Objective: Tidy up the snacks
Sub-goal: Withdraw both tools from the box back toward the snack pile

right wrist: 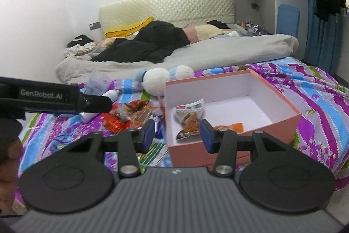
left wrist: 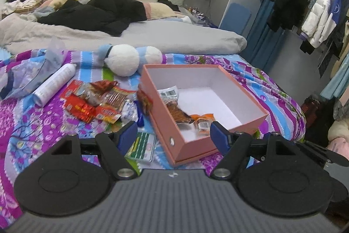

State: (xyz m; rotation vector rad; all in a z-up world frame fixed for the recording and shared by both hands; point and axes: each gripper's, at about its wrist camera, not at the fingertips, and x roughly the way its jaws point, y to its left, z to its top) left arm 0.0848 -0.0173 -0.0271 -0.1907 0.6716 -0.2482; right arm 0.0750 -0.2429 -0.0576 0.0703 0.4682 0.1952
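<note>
Open salmon-pink cardboard box [left wrist: 165,123] on purple patterned bedspread [left wrist: 272,88], orange snack packets [left wrist: 177,111] inside, red wrappers [left wrist: 96,102] heaped beside, left gripper [left wrist: 173,134] and right gripper [right wrist: 175,134] both spread wide, empty.

i see the box [left wrist: 165,121] on the bedspread [left wrist: 272,88], snack packets [left wrist: 176,110] inside it, a snack pile [left wrist: 96,102] left, plush toy [left wrist: 124,60] behind.
</note>
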